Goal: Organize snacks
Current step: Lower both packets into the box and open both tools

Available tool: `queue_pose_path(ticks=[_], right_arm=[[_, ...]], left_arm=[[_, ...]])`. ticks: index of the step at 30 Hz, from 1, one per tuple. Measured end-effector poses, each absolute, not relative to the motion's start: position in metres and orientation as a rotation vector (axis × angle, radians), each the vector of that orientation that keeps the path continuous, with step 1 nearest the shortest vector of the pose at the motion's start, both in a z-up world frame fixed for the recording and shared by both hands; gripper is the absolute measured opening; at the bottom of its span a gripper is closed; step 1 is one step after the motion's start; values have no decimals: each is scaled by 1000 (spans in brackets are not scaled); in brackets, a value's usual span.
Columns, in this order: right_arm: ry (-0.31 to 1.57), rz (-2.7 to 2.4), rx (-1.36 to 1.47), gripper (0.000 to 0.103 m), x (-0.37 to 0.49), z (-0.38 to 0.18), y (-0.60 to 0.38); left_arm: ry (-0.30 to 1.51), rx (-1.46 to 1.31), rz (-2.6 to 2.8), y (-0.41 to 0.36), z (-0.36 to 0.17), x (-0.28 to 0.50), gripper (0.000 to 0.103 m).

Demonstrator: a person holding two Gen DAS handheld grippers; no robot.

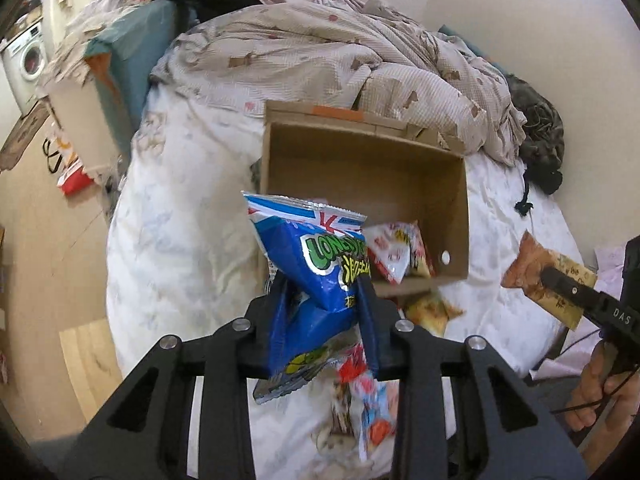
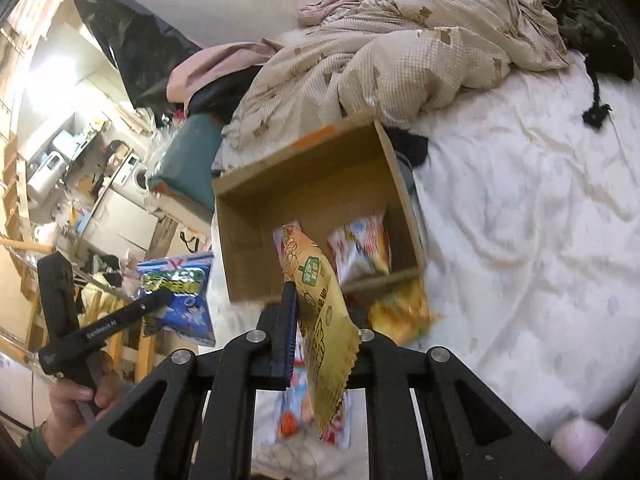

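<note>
Cardboard box [image 1: 362, 184], brown, open-topped and rectangular, resting on a bed [image 1: 180, 248] covered by a white, faintly patterned sheet; it serves as the landmark for all positions below. Inside the box, against its near wall, lies a red-and-white foil snack packet [image 1: 394, 254], with a second packet beside it. Outside the near wall, touching the box's lower edge, lies a yellow crinkled snack bag [image 1: 430, 310]. Behind the box is a rumpled beige checked quilt [image 1: 320, 52].

Left claw [image 1: 324, 292]: clenched on a blue glossy snack bag with green lettering [image 1: 316, 260], which is pinched at mid-height between the two black fingers and held in the air in front of the box's near-left corner. In the right wrist view the same bag [image 2: 180, 296] appears left of the box, clear of the bed.

Right claw [image 2: 290, 300]: clenched on a tan paper-look snack packet with a green label [image 2: 320, 320], gripped along one edge so that it hangs on edge in front of the box's near wall. In the left wrist view this packet [image 1: 536, 272] appears to the right of the box, above the sheet.

Further bright red, white and blue wrappers [image 1: 368, 400] lie on the bed nearer than the box, beneath both claws; blurred, number uncertain. A hand [image 2: 76, 396] grips the left tool's handle.
</note>
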State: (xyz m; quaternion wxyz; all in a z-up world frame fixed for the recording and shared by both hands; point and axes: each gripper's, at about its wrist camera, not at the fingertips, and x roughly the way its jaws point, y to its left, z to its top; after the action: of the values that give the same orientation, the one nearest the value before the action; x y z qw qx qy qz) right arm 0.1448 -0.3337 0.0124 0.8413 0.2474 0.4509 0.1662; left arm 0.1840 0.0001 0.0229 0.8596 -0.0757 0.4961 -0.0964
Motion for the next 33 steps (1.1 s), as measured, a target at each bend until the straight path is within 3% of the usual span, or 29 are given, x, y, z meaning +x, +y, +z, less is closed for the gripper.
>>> queue_pose_path(ticks=[10,29,32,33], right_arm=[[974,394,513,13,223,-19,-305],[1073,414,615,13,267,-85,-291],[1123,455,705,18,274,-100,-285],[1138,452,707,31,275,-104,-281]], left_arm=[[1078,-150,-231,-38,-7,251,19],[1161,-153,-219,-37,-74,278,18],[1172,-155,-201,-36,-76,278,20],[1175,-134,-183,-38,-76,278,31]])
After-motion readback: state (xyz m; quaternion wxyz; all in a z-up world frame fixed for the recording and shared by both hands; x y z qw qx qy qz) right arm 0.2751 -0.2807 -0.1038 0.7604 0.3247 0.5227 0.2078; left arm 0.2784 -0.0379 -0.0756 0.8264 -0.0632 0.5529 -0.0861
